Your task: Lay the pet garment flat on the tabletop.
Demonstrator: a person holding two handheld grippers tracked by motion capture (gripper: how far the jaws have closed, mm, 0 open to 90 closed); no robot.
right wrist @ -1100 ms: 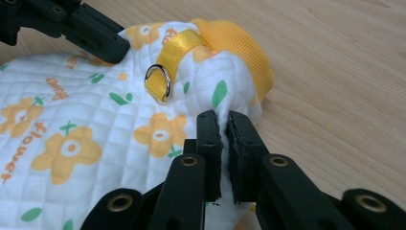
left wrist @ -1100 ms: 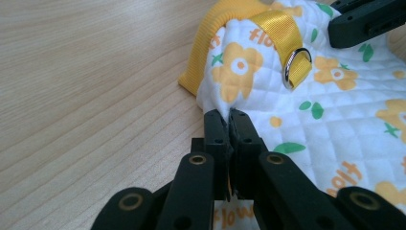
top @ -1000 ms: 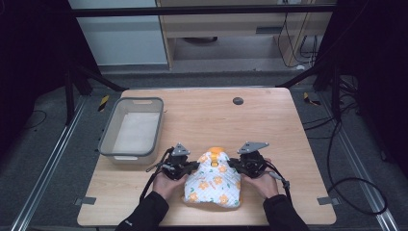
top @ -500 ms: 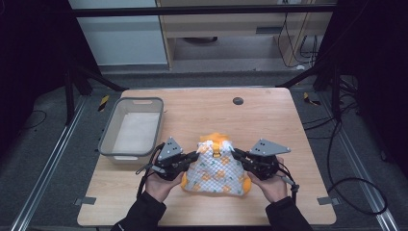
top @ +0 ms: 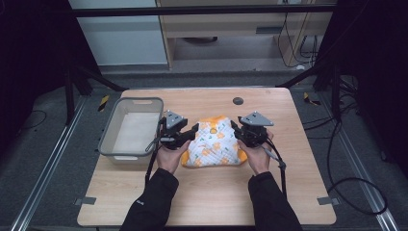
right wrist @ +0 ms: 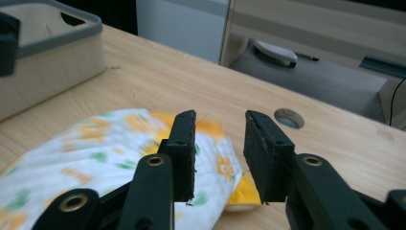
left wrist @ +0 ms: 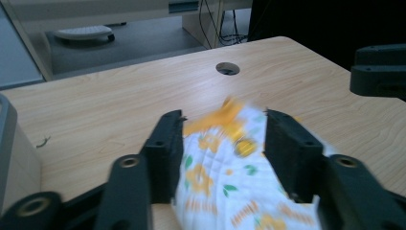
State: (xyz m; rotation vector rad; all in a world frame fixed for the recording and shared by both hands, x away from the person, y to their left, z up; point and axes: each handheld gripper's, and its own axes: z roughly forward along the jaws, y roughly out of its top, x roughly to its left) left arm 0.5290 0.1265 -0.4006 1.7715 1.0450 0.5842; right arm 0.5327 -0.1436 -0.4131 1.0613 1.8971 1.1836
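Observation:
A white cloth (top: 211, 143) with orange flowers and an orange lining lies bunched on the wooden table (top: 207, 192), between my two grippers. My left gripper (top: 194, 132) is at the cloth's left edge. Its jaws have just been opening and now stand apart. In the left gripper view (left wrist: 225, 117) the cloth (left wrist: 215, 177) shows blurred between and below the jaws, and the pads do not press on it. My right gripper (top: 235, 127) is at the cloth's right edge. Its jaws (right wrist: 220, 116) have also just been opening, with a bare gap above the cloth (right wrist: 95, 143).
A grey plastic bin (top: 109, 129) stands on the table just left of my left hand, also seen in the right gripper view (right wrist: 52, 52). A round cable hole (top: 237, 101) lies beyond the cloth. Bare tabletop extends to the right and toward the front edge.
Both grippers held the cloth shut near the front edge, lifted it and carried it farther from the person. Now both jaws have opened and the cloth lies released.

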